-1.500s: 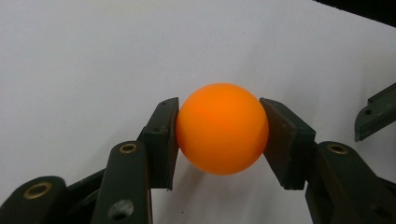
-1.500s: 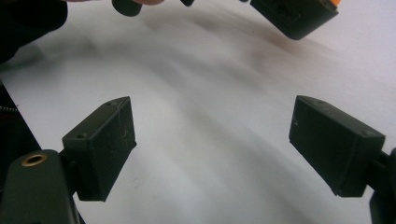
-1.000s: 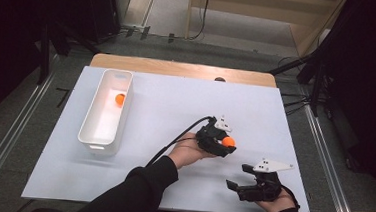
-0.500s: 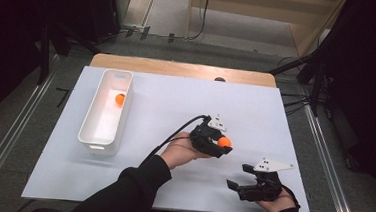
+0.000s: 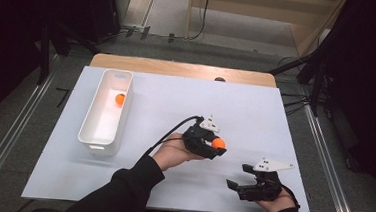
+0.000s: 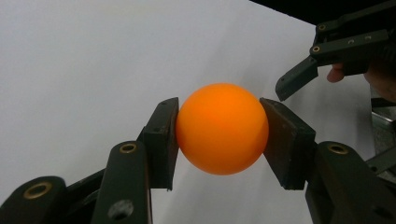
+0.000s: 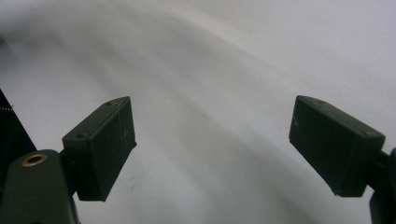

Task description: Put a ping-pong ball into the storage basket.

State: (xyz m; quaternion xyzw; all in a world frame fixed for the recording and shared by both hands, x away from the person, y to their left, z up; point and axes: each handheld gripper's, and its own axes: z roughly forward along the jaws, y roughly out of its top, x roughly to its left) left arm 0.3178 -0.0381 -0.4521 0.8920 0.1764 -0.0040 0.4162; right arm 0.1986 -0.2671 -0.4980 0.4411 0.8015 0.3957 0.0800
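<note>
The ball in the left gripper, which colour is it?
Orange, plain; the left gripper view shows the ball best.

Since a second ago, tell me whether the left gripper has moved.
Yes. The left gripper, shut on an orange ball, has shifted slightly left in the high view, toward the white bin.

No text, label, brand, number or sign can be read anywhere in these views. The orange ball (image 6: 222, 128), the white bin (image 5: 106, 111) and the white sheet (image 5: 256, 111) on the table all show plain, unmarked surfaces. The black pads (image 7: 100, 147) of the grippers carry only small screws and scuffs, no lettering.
</note>
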